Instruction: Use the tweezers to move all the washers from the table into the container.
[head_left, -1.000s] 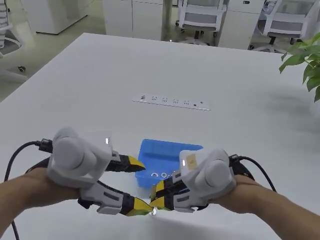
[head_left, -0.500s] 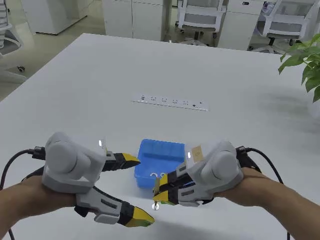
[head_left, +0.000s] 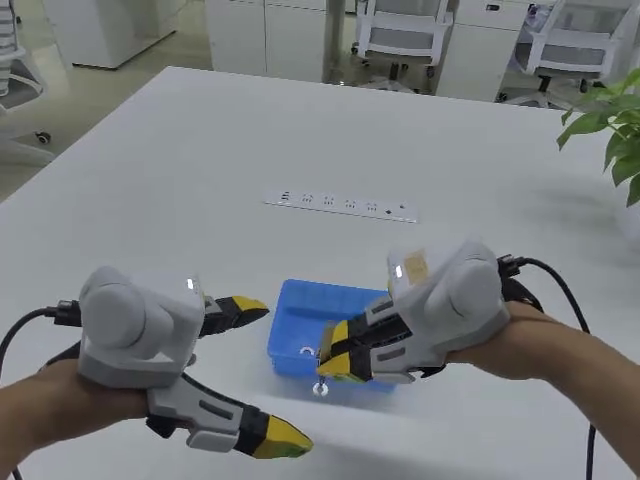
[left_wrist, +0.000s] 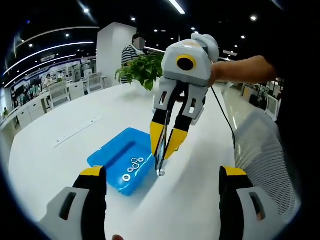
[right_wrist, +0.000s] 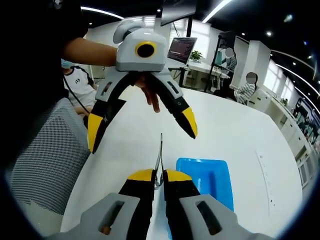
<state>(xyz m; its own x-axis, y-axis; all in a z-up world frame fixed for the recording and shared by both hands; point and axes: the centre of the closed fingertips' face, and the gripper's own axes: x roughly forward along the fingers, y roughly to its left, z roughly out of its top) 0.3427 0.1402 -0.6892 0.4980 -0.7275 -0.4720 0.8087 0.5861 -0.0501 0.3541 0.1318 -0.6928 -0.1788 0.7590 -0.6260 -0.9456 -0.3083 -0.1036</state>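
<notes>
The blue container (head_left: 345, 305) sits on the white table in front of me, with several washers (left_wrist: 133, 166) lying in it. My right gripper (head_left: 336, 357) is shut on the tweezers (right_wrist: 160, 150), which point down at the container's near wall. A small washer (head_left: 320, 388) hangs at the tweezers' tips, just outside that wall and above the table. In the left gripper view the same washer (left_wrist: 160, 172) shows beside the container (left_wrist: 112, 155). My left gripper (head_left: 262, 372) stands wide open to the left with nothing between its jaws, and faces the right one.
A flush power strip (head_left: 343, 204) lies in the table (head_left: 200, 150) beyond the container. A green plant (head_left: 612, 120) reaches in at the far right edge. Office chairs (head_left: 400, 30) stand behind the table. Cables trail from both grippers.
My right gripper has risen and moved right and away from me, carrying tweezers and washer to the container's near wall. My left gripper has drawn back to the left, away from it.
</notes>
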